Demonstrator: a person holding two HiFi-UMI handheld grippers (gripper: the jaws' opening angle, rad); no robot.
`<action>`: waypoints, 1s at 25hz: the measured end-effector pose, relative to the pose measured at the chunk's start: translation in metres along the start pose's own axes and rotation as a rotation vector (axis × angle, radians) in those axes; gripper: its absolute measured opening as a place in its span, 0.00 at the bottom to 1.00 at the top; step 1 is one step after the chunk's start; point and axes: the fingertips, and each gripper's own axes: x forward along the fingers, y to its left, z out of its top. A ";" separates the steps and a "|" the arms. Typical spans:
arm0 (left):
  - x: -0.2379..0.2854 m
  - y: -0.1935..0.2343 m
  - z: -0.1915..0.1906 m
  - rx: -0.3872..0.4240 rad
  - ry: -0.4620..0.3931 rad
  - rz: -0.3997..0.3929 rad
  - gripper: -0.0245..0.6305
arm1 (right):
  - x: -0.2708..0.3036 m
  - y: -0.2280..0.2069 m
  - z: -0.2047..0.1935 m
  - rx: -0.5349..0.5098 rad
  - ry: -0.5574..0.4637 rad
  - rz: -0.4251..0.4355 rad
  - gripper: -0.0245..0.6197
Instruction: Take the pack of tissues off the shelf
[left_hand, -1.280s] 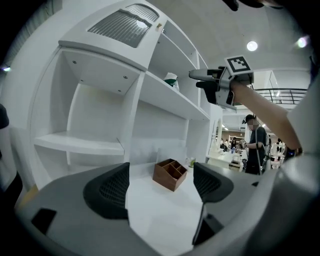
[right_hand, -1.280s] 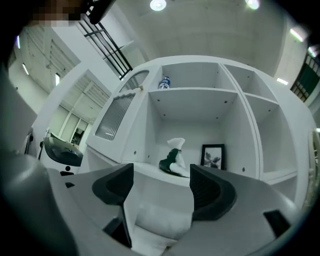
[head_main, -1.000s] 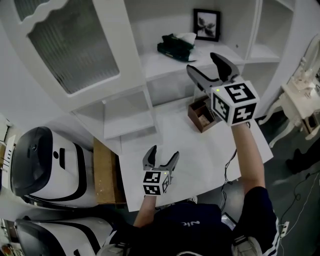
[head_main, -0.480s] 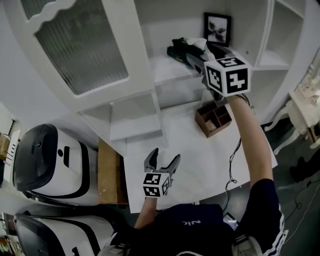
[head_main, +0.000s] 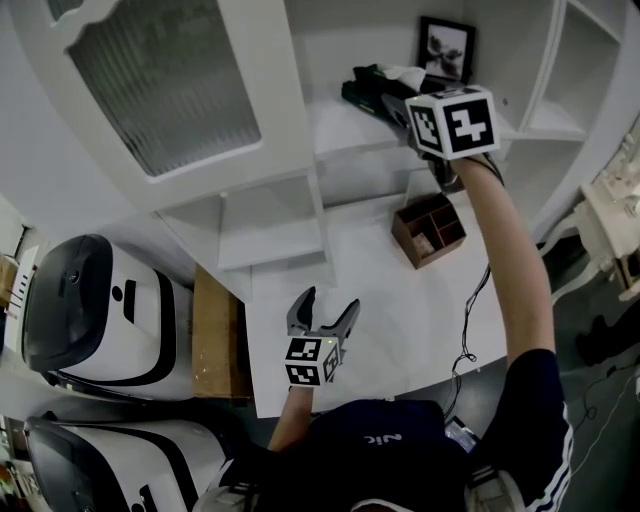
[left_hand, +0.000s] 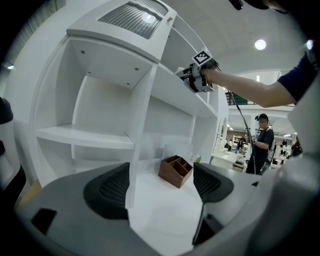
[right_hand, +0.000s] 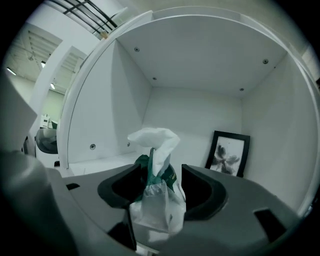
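The pack of tissues (head_main: 372, 84), dark green with a white tissue sticking out of the top, lies on the white shelf (head_main: 330, 128). My right gripper (head_main: 392, 98) reaches up to it. In the right gripper view the pack (right_hand: 156, 200) stands between the two jaws of this gripper (right_hand: 159, 176), which are closing on it; the pads sit close on both sides and I see no firm squeeze. My left gripper (head_main: 322, 311) hangs open and empty over the white desk (head_main: 400, 320), its jaws (left_hand: 161, 182) wide apart.
A framed picture (head_main: 447, 48) leans at the back of the shelf, right of the pack. A brown wooden organiser (head_main: 430, 228) stands on the desk below. An open glass cabinet door (head_main: 160, 80) juts out at left. White and black machines (head_main: 90, 320) stand left of the desk.
My right gripper has risen from above the desk to the shelf and slid its jaws around the tissue pack. The left gripper has stayed where it was.
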 end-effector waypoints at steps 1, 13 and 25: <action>0.000 0.000 -0.001 0.000 0.001 0.001 0.65 | 0.001 0.000 -0.002 -0.014 0.016 -0.005 0.44; -0.008 -0.006 -0.004 -0.033 -0.028 -0.020 0.65 | -0.006 -0.010 -0.001 -0.097 -0.022 -0.114 0.09; -0.021 -0.002 -0.010 -0.041 -0.027 -0.004 0.65 | -0.020 0.000 0.004 -0.251 -0.124 -0.218 0.06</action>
